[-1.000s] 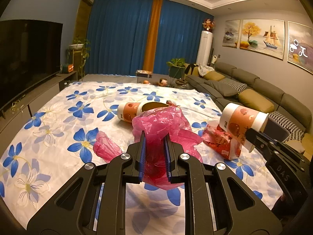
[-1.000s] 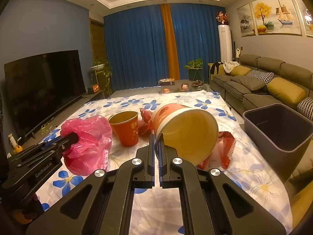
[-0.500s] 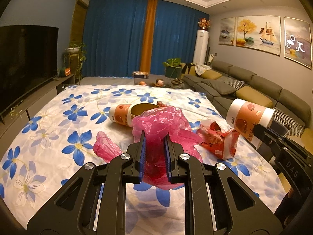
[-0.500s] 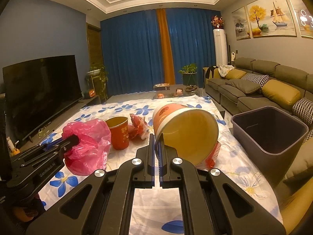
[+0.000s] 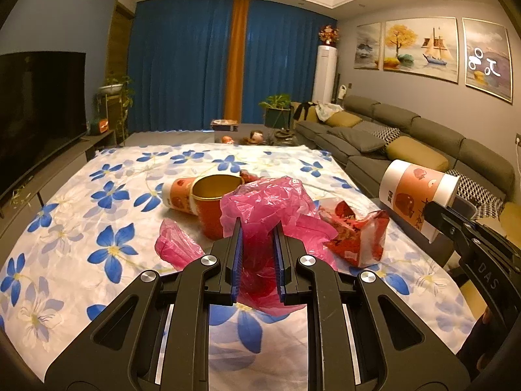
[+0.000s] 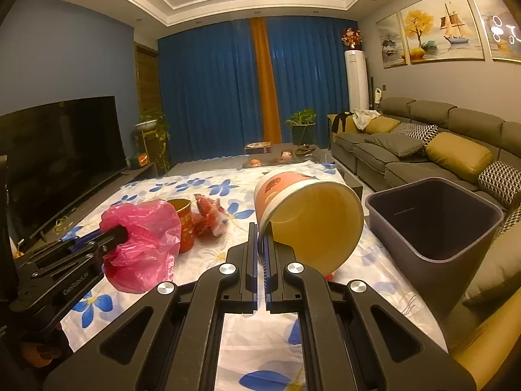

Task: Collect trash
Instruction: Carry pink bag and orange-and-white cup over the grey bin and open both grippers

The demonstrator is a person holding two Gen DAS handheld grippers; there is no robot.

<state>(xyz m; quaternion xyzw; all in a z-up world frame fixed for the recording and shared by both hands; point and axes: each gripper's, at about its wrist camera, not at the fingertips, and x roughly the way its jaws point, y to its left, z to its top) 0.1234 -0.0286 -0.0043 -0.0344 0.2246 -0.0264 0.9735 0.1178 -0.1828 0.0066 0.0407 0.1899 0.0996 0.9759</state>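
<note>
My left gripper [image 5: 257, 228] is shut on a crumpled pink plastic bag [image 5: 273, 208], held above the flowered tablecloth [image 5: 81, 221]; the right wrist view shows the same bag [image 6: 146, 231] at lower left. My right gripper [image 6: 262, 228] is shut on the rim of a large orange-and-white paper cup [image 6: 309, 215], tipped on its side with its mouth toward the camera. That cup [image 5: 413, 195] also hangs at the right of the left wrist view. A red cup [image 5: 215, 208] stands on the cloth, another printed cup [image 5: 177, 195] lies behind it, and a red crumpled wrapper [image 5: 358, 234] lies to the right.
A dark grey bin [image 6: 436, 218] stands open beside the table's right edge, in front of a grey sofa [image 6: 407, 150]. A television [image 6: 55, 153] on a low cabinet runs along the left. Blue curtains and potted plants fill the far end.
Both grippers have shifted sideways with their loads. The bin now shows fuller and closer to the held cup in the right wrist view. The red cup on the cloth looks nearer to the pink bag.
</note>
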